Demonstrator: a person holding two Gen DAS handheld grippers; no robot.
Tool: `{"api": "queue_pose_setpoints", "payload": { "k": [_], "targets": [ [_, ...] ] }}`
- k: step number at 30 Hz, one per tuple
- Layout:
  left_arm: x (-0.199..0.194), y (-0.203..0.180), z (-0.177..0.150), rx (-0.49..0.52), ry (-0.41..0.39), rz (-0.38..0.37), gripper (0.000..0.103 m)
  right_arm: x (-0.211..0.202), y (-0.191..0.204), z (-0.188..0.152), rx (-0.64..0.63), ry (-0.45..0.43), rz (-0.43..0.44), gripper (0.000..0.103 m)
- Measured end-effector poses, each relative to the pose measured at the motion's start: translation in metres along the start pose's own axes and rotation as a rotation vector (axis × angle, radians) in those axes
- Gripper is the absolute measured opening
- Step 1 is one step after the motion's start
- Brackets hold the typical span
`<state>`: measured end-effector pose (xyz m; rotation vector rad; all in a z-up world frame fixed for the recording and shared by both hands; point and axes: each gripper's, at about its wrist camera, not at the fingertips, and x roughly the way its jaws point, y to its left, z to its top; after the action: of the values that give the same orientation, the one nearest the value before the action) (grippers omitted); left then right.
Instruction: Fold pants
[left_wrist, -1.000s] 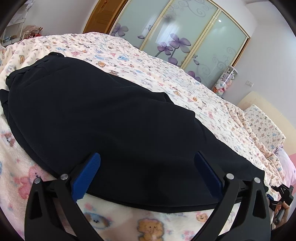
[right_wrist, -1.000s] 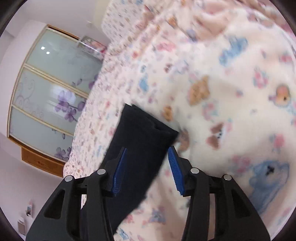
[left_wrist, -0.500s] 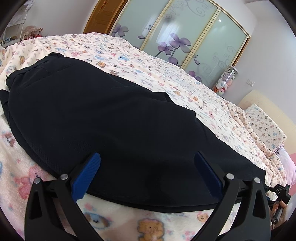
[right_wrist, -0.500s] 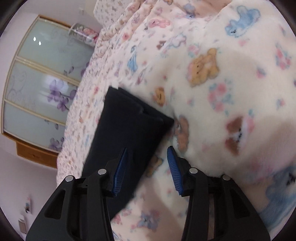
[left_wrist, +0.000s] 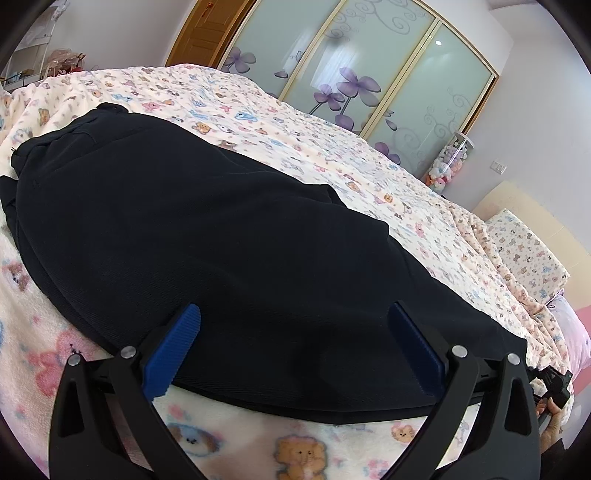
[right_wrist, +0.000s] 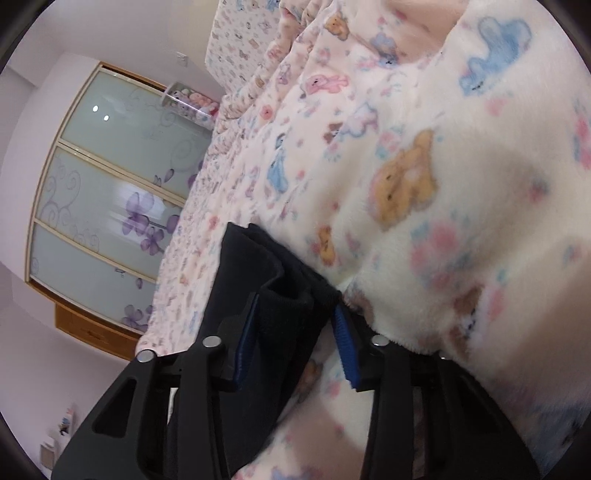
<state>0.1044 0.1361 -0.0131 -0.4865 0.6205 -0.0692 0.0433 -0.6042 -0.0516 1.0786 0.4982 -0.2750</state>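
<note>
Pants (left_wrist: 229, 236) flat on bed (left_wrist: 332, 147), one leg over other; my right claw (right_wrist: 295, 325) has advanced, half-open fingers now straddling hem, not clamped; left claw (left_wrist: 295, 350) unmoved, wide open, empty, near edge; hem grasp next, I judge

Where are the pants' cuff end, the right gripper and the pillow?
pants (right_wrist: 273, 280): right wrist view, on the cuff end.
right gripper (right_wrist: 295, 332): right wrist view, midway between its blue fingertips.
pillow (left_wrist: 524, 251): left wrist view, on its printed top.
</note>
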Motion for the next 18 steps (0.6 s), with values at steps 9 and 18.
{"api": "queue_pose_setpoints", "payload": {
  "k": [9, 18],
  "targets": [
    [0.000, 0.000, 0.000, -0.002, 0.000, -0.003, 0.101, -0.021, 0.019, -0.004, -0.052, -0.085, 0.073, 0.016],
    [-0.001, 0.002, -0.001, 0.000, 0.000, 0.004, 0.101, -0.051, 0.135, -0.057, -0.384, -0.159, 0.274, 0.016]
  ]
}}
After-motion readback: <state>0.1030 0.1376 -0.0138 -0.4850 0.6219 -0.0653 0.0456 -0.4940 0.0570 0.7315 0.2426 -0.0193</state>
